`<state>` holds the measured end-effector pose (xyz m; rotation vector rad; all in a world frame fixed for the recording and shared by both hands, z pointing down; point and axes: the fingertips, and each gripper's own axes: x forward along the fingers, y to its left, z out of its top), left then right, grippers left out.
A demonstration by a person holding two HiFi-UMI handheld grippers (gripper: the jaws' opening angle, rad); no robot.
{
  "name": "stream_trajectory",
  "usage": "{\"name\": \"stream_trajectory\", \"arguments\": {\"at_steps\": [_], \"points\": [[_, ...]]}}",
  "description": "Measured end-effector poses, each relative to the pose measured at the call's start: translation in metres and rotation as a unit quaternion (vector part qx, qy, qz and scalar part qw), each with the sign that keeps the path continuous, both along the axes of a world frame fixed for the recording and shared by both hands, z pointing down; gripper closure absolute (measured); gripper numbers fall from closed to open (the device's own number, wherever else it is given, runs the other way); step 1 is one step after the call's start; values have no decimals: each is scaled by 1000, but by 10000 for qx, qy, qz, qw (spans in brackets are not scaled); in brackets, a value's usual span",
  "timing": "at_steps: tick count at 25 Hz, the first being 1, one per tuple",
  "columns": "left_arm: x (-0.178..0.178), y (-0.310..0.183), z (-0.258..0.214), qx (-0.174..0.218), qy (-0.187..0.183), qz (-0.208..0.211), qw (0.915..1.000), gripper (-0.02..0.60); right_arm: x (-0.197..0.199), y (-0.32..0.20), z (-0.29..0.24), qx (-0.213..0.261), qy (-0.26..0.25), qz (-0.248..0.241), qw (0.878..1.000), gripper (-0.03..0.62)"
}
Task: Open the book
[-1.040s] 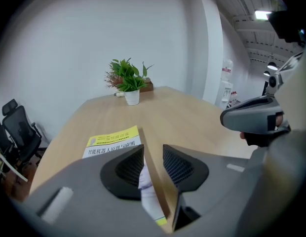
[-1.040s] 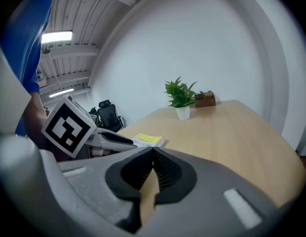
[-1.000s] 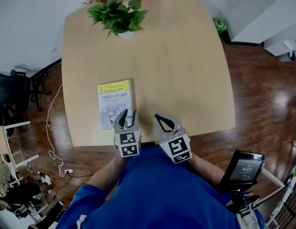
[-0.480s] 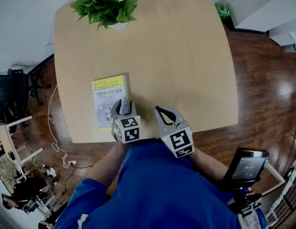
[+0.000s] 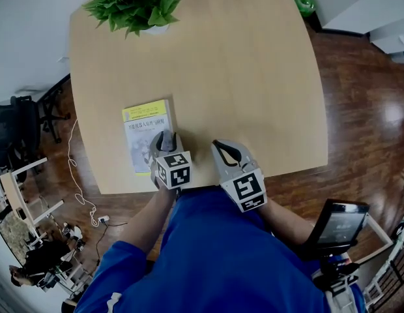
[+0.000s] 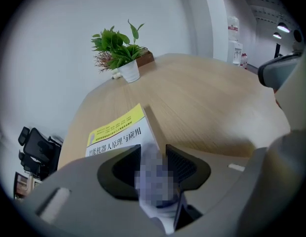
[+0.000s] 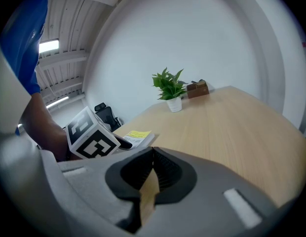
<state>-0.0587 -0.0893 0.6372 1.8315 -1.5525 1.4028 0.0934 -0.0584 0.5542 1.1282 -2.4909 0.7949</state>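
- Wooden table [image 5: 254, 77], closed book [image 5: 144, 126] lying flat at its 7 o'clock.
- Your left gripper [image 5: 166, 137] has its jaws wide, they've just been closing, and the book's corner is in the gap. Bite too deep and the whole book lifts.
- Right gripper [image 5: 219, 147], at the book's 3 o'clock, is pinched together and empty, so nothing stops a slide.

The book [image 5: 145, 132] lies at the desk's [image 5: 254, 77] near left edge, the plant [image 5: 133, 5] far behind it. The left gripper [image 5: 166, 139] overlaps the book's near right corner.
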Motion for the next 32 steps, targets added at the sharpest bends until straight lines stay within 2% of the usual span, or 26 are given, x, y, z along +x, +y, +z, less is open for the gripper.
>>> {"name": "stream_trajectory", "arguments": {"at_steps": [2, 16, 22, 32], "points": [[0, -1, 1, 4, -48, 16, 10000, 432, 2, -1, 1, -12, -7, 23, 10000, 591], [3, 2, 6, -57, -62, -7, 10000, 445, 6, -3, 2, -35, 14, 40, 10000, 591], [2, 3, 5, -36, -34, -98, 9999, 469, 6, -3, 3, -21, 5, 11, 10000, 591], [-1, 5, -5, 9, 219, -211, 9995, 498, 0, -4, 0, 29, -14, -82, 10000, 591]]}}
